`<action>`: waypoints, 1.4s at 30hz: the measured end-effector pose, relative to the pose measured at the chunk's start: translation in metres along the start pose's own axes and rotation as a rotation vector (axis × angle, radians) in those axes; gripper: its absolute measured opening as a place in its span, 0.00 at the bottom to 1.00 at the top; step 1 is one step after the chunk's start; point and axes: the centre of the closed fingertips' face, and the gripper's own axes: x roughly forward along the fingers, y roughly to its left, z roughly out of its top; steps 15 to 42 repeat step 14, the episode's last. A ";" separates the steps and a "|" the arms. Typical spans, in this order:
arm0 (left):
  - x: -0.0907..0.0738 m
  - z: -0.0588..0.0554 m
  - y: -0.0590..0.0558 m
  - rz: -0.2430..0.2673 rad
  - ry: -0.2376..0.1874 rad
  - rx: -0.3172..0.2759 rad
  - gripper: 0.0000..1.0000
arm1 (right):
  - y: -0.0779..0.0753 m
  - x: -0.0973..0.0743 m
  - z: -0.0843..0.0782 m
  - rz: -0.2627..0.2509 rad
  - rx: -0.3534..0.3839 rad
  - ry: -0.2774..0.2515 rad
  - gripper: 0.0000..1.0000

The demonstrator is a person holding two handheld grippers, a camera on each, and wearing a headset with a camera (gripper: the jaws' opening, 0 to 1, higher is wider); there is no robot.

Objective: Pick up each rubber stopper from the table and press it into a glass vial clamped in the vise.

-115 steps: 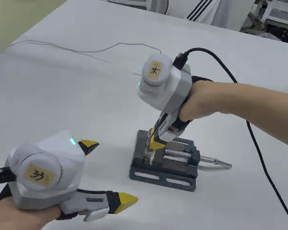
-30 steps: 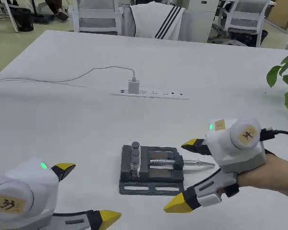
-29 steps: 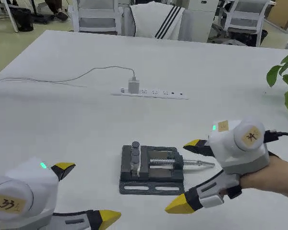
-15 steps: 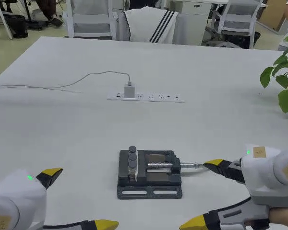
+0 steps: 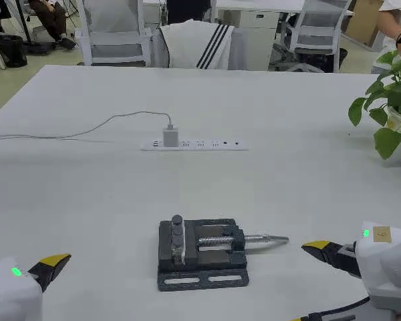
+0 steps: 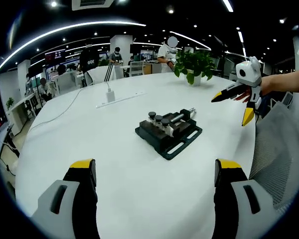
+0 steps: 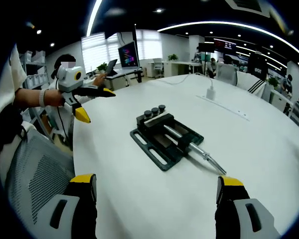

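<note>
Three dark-capped vials (image 5: pixel 178 235), upright row, clamped in grey vise (image 5: pixel 200 279)

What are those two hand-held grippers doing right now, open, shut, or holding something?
The left hand-held gripper is open, holding nothing.
The right hand-held gripper is open, holding nothing.

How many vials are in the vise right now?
3, clamped in one row in the vise: left vial, middle vial, right vial in the left gripper view. None seems hidden.
</note>
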 end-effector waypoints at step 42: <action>0.002 -0.003 -0.001 -0.012 0.015 0.008 0.99 | -0.004 -0.001 -0.006 -0.043 0.048 -0.038 0.99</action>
